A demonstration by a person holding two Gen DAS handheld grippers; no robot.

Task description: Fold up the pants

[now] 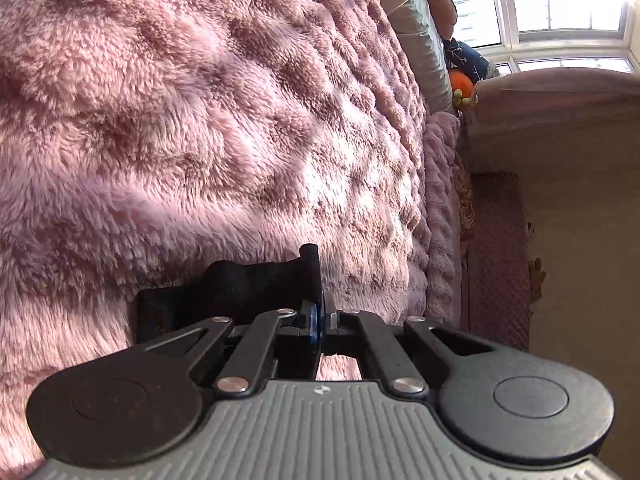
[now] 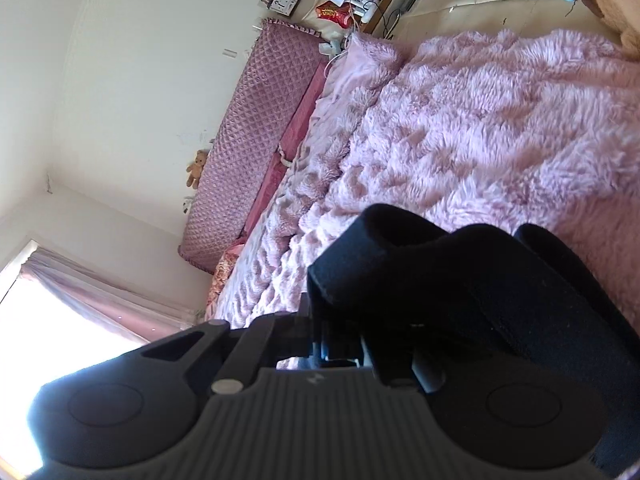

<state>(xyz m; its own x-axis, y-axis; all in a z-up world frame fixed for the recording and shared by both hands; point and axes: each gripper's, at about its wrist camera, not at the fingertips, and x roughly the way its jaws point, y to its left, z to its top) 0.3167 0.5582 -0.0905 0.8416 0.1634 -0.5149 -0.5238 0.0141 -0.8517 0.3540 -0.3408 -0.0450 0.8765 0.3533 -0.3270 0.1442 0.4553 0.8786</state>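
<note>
My right tongs [image 2: 320,344] were mostly buried: the black pants [image 2: 460,292] bunched over their tips and spilled off the frame's edge, so I couldn't see the pads, but they were clamped together on that cloth. My left tongs [image 1: 318,312] were pinched shut too, gripping a dark edge of the pants [image 1: 240,288] that jutted to one side. Most of the garment stayed out of view. It looked thick, matte, rolled into soft folds, held above the shaggy pink blanket [image 1: 200,120] on the bed.
</note>
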